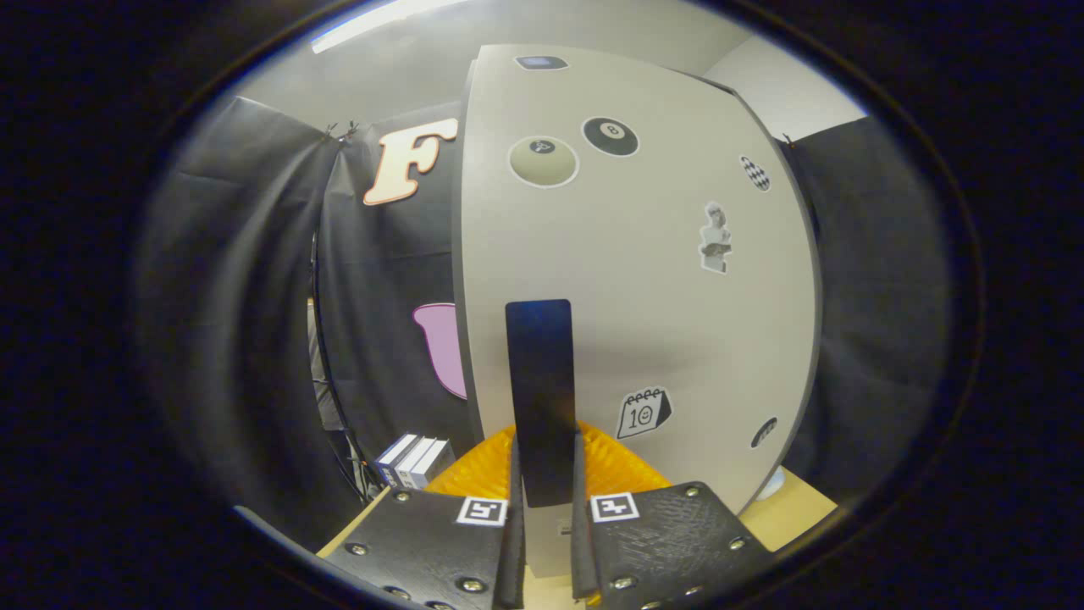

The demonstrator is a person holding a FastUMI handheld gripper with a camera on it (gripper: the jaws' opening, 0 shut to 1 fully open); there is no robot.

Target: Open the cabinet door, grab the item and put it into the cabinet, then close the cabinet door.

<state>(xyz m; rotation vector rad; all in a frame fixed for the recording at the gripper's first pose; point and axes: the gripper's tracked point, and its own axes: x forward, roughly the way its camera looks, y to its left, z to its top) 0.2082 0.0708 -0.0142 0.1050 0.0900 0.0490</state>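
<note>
Right now the fingers sit narrow on either side of the dark handle on the closed cabinet door, pinching it; 2 boxes rest beside the cabinet on the counter.

I note a matt, smooth pale-grey cabinet door at centre, its dark vertical handle glossy; black booth cloth left, creased.

- Cabinet door upright straight ahead, handle vertical on its lower left part
- Handle reaching down between the 2 fingers of the gripper
- Ridged item behind the fingers, at the door's foot
- 3 boxes left of it, on the table
</note>
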